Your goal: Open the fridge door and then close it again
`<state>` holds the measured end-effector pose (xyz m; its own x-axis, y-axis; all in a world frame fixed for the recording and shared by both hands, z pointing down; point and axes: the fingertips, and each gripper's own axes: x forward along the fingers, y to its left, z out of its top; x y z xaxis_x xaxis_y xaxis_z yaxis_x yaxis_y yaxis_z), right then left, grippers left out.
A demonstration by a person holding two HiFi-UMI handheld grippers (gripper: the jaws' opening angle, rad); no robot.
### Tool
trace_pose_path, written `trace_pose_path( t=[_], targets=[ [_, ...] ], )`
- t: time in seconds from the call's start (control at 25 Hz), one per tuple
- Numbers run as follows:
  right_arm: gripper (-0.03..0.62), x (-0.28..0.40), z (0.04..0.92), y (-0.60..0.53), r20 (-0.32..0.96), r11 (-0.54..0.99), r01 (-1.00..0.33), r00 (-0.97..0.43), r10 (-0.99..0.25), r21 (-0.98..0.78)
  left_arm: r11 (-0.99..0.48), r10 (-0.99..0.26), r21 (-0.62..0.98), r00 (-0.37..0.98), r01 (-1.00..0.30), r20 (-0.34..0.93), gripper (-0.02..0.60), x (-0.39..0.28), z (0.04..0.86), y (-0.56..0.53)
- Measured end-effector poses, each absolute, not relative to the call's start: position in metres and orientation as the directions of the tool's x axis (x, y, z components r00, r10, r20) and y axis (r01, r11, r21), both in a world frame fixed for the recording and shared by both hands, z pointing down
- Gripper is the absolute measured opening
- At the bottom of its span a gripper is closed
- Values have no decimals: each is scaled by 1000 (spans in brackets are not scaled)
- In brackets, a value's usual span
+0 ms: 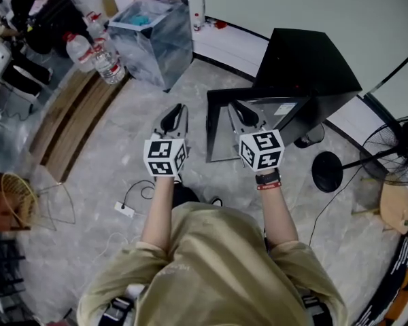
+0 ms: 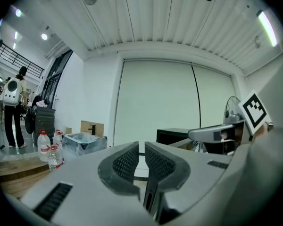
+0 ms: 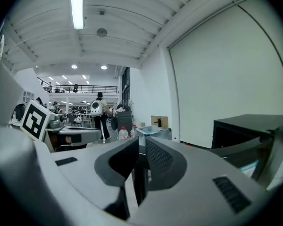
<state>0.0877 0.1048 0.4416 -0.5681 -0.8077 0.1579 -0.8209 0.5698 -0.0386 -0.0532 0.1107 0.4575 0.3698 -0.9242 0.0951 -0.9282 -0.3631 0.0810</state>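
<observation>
The person stands on the pale stone floor with both arms held out level, a tong tool in each hand. The small black fridge [image 1: 313, 60] sits on the floor just ahead and to their right, near the foot of the white wall. Its door [image 1: 209, 131] looks swung out toward the middle of the floor, and the floor shows through its dark frame.

The left gripper [image 2: 141, 149] has its ribbed pads drawn close. Only a thin slit is left, the wall shows through it, and nothing is caught between them. The right gripper [image 3: 142, 145] is narrow in the same way and grips nothing I can make out. From above, its tip lies over the door's top edge, but I cannot tell whether it touches.

Farther left along the wall stands a plastic-lined bin [image 1: 153, 39]. Big water bottles [image 1: 102, 56] cluster beside it at the end of a wooden platform [image 1: 75, 114]. A pedestal fan [image 1: 401, 141] stands at the right edge of the floor. A power strip [image 1: 124, 209] lies on the floor near the person's feet.
</observation>
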Motion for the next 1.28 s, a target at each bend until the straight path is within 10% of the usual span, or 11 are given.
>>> trace_pose_path(
  t=[0.56,1.28],
  targets=[
    [46,108,442,105,113,455,-887,-462,-880,-85,-377,-922,54,381,-925,76,32,-40,453,114],
    [98,86,450,94,359,713,-652,-621,-697,256,-435,-875,67,439,-898,204,32,-23,496,117]
  ],
)
